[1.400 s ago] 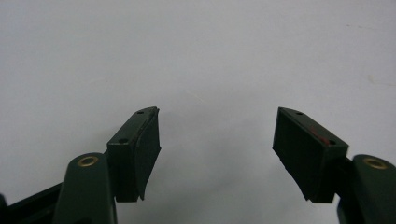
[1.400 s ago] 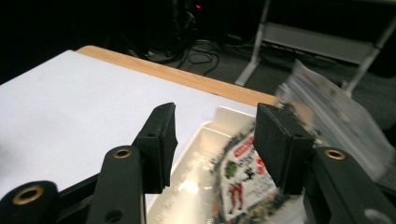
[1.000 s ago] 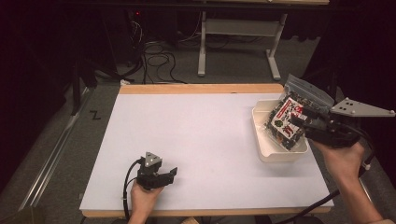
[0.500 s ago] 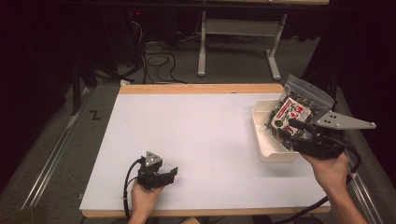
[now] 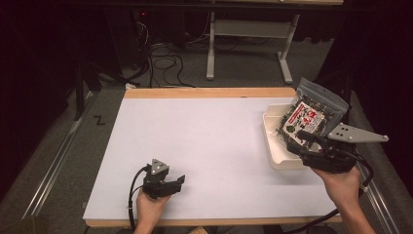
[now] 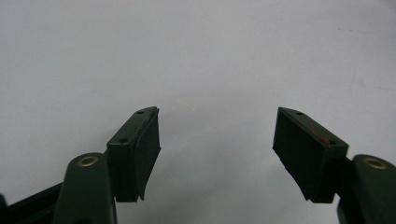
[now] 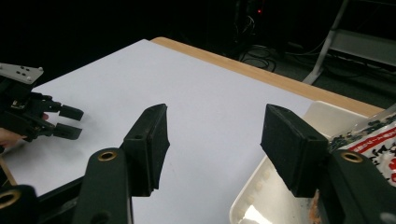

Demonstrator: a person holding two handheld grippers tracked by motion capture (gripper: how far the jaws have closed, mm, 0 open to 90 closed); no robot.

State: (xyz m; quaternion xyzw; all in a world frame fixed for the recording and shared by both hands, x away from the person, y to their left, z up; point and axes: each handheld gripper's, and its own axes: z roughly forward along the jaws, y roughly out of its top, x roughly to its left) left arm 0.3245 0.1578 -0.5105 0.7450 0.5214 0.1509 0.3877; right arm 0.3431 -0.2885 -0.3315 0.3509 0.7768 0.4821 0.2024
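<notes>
A clear bag of dark snacks with a red and white label (image 5: 311,111) stands tilted in a white tray (image 5: 276,157) at the table's right edge. My right gripper (image 5: 298,140) is just in front of the bag, over the tray's near part. Its jaws have just been opening, and in the right gripper view the right gripper (image 7: 215,140) is open with nothing between the pads; the bag (image 7: 373,140) and tray (image 7: 261,186) lie to its right. My left gripper (image 5: 181,181) rests low near the front edge, and the left gripper view shows it (image 6: 217,140) open over bare table.
The white table top (image 5: 204,136) has a wooden strip (image 5: 209,92) along its far edge. Beyond it are floor cables (image 5: 165,58) and a metal stand's legs (image 5: 248,44). A metal rail (image 5: 53,165) runs along the left.
My right gripper has sunk and drawn back toward the person, away from the upper part of the bag. The bag stays leaning in the tray. The left gripper has not moved.
</notes>
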